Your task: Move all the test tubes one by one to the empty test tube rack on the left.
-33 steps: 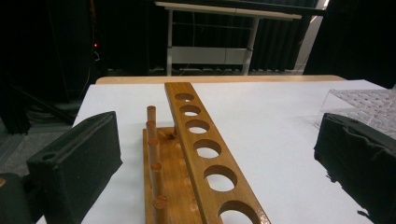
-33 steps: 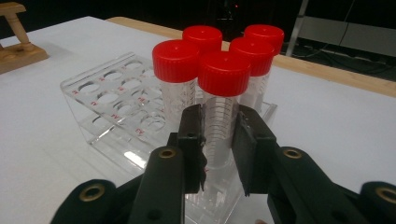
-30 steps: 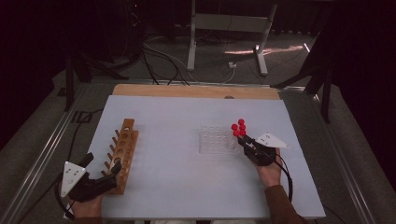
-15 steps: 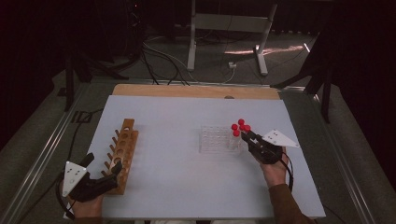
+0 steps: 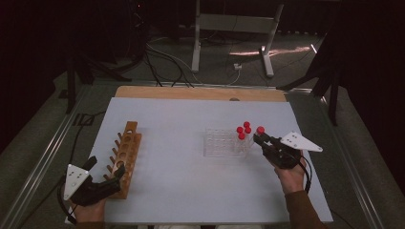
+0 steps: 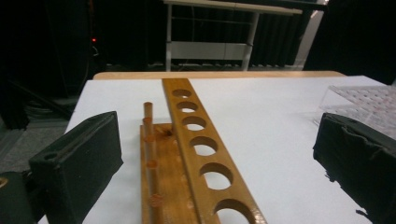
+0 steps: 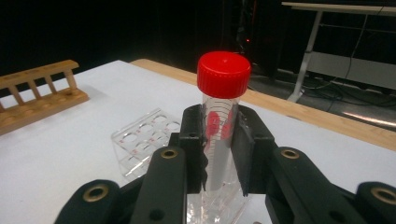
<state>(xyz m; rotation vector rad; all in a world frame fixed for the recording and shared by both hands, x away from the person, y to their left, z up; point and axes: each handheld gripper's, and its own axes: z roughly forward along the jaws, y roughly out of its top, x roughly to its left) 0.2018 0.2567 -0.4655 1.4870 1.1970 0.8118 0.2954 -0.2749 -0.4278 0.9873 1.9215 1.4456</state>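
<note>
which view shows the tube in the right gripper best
The right gripper view: the red-capped tube stands upright and close between the right gripper pads, clamped. The high view shows it small beside the clear rack. The left gripper view looks along the wooden rack.

Both grippers are matte black. The right gripper [image 7: 218, 149] has brass-ringed screw holes on the arms behind its jaws, a grey three-cornered plate and a black cable behind. A brown sleeve [image 5: 298, 210] follows. The left gripper [image 5: 107, 181] bears blocky, scuffed pads.

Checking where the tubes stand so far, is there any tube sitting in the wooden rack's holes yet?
No, in the left gripper view the holes of the wooden rack are all empty.
</note>
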